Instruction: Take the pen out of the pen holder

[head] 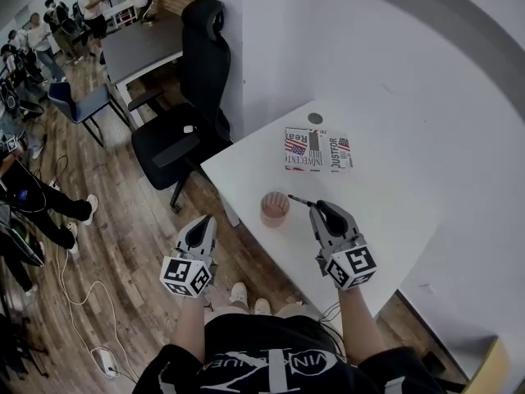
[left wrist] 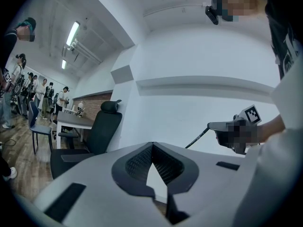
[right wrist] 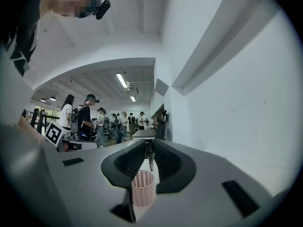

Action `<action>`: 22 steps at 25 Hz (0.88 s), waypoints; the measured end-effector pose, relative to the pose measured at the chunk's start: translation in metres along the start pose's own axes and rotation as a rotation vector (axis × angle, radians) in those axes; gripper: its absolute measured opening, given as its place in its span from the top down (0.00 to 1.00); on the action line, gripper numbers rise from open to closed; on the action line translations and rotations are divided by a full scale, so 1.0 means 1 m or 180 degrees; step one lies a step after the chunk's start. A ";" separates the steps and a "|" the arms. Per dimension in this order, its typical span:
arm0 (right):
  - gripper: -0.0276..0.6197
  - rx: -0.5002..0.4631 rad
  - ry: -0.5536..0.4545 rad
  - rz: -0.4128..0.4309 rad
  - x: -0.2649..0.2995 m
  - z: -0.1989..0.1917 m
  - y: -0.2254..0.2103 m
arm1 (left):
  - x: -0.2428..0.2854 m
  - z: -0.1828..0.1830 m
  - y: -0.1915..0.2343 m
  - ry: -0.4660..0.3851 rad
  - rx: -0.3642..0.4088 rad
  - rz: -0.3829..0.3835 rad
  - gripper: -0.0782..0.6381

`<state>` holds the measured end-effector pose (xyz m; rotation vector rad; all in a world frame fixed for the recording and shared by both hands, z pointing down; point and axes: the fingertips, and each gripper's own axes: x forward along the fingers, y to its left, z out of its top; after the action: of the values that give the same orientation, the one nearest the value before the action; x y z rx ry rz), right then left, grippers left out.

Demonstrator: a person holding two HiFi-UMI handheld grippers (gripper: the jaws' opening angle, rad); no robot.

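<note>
- Looking down from the head view first: where is the pen, and what might go wrong?
- The right gripper (head: 318, 207) has its jaws narrowed onto the dark pen (head: 299, 201), gripping one end. The free end points toward the pink perforated pen holder (head: 275, 208), just beside its rim and apparently clear of it. The holder stands near the edge of the white table (head: 385, 220). I judge that a sweep back that way could clip the light holder and tip it, or push it off the edge. The left gripper (head: 199, 224) hangs off the table, above the wood floor, steadying nothing.
- What else is around?
- A printed booklet (head: 318, 150) lies flat farther back, well apart from the holder. A black office chair (head: 197, 97) stands beyond the table corner, and people stand far off. Nothing blocks the pen.
- And the left gripper view?
- Its jaws meet at the tips with nothing between them. Across the way, the pen (left wrist: 196, 138) slants down from the right gripper.
- The right gripper view?
- The pen (right wrist: 150, 159) is pinched at the very tips and hangs point-down above the holder (right wrist: 143, 188). I judge that so thin a hold could let it pivot, or slip and drop back in.
</note>
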<state>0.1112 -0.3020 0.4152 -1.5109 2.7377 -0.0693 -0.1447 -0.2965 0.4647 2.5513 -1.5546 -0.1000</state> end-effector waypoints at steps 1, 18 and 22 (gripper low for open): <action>0.86 -0.0006 0.0003 -0.0006 -0.001 0.000 -0.001 | 0.000 0.001 0.000 -0.0006 0.0001 0.0004 0.87; 0.86 -0.0026 0.0114 -0.0165 -0.014 -0.012 -0.013 | -0.010 -0.001 0.008 -0.0026 -0.0012 0.0087 0.87; 0.86 -0.0017 0.0157 -0.0202 -0.015 -0.018 -0.013 | -0.014 -0.001 0.012 -0.0028 -0.0022 0.0116 0.87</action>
<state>0.1296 -0.2954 0.4332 -1.6190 2.7291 -0.1013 -0.1615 -0.2891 0.4676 2.5192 -1.6004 -0.1126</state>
